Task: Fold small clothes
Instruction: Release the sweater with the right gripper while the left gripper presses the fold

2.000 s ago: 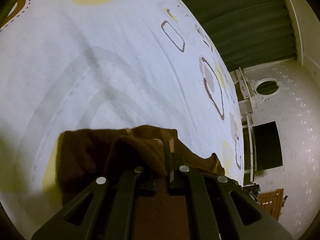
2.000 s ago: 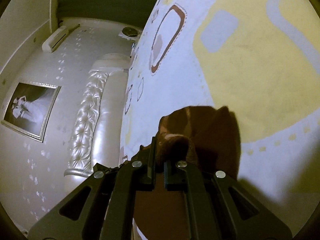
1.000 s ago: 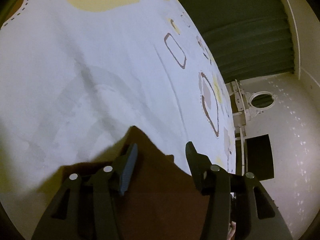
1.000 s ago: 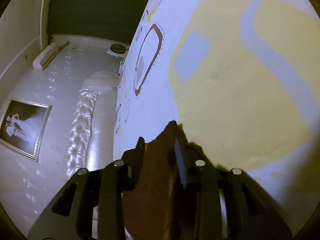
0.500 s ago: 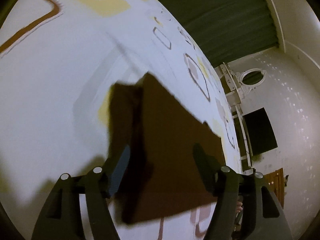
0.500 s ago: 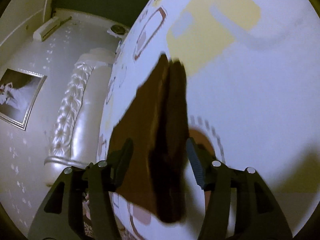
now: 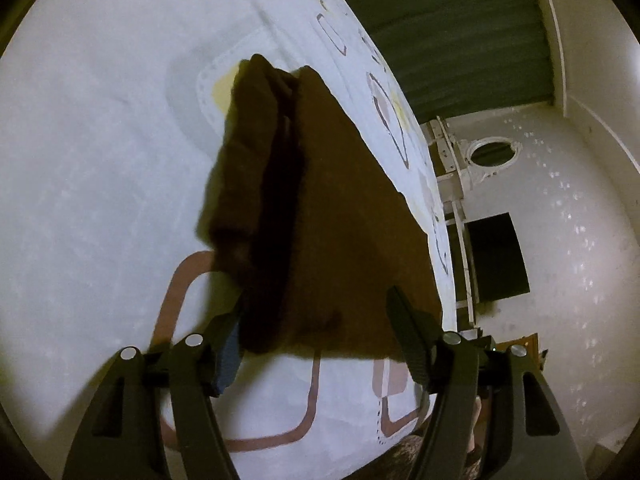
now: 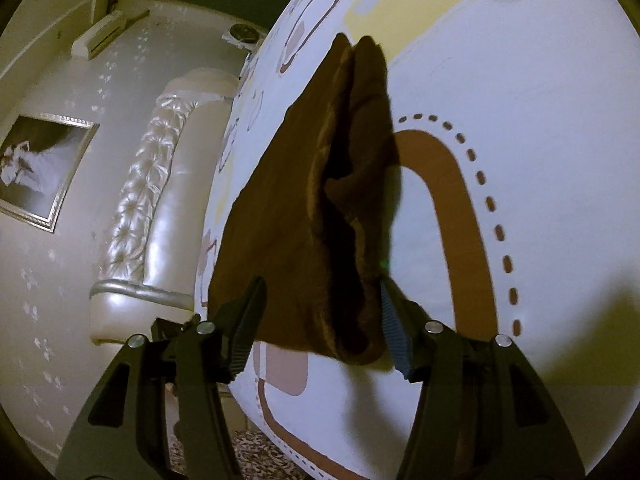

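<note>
Your left gripper (image 7: 316, 332) has its jaws spread wide, empty, with the near edge of the brown garment (image 7: 320, 208) showing just beyond the fingertips and nothing pressed between the pads. Your right gripper (image 8: 320, 320) is likewise parted, its ribbed pads clear of the cloth, and the same brown garment (image 8: 304, 216) lies in the gap ahead of it without being pinched. That garment rests flat on the bedspread (image 7: 100, 140), folded into a rough rectangle; in the left wrist view a thicker rolled fold runs along its left side, and in the right wrist view that bulky fold sits on its right. Under its near edge the white bedspread shows brown rounded outlines, and a yellow patch peeks out past the far corner. Beyond the bed's edge, the left wrist view takes in a dark green curtain (image 7: 448, 32) and a white wall with a round mirror (image 7: 493, 153). Off to the side in the right wrist view stand a tufted cream headboard (image 8: 160, 184), a framed picture (image 8: 38, 168) and a wall air conditioner (image 8: 106, 32).
</note>
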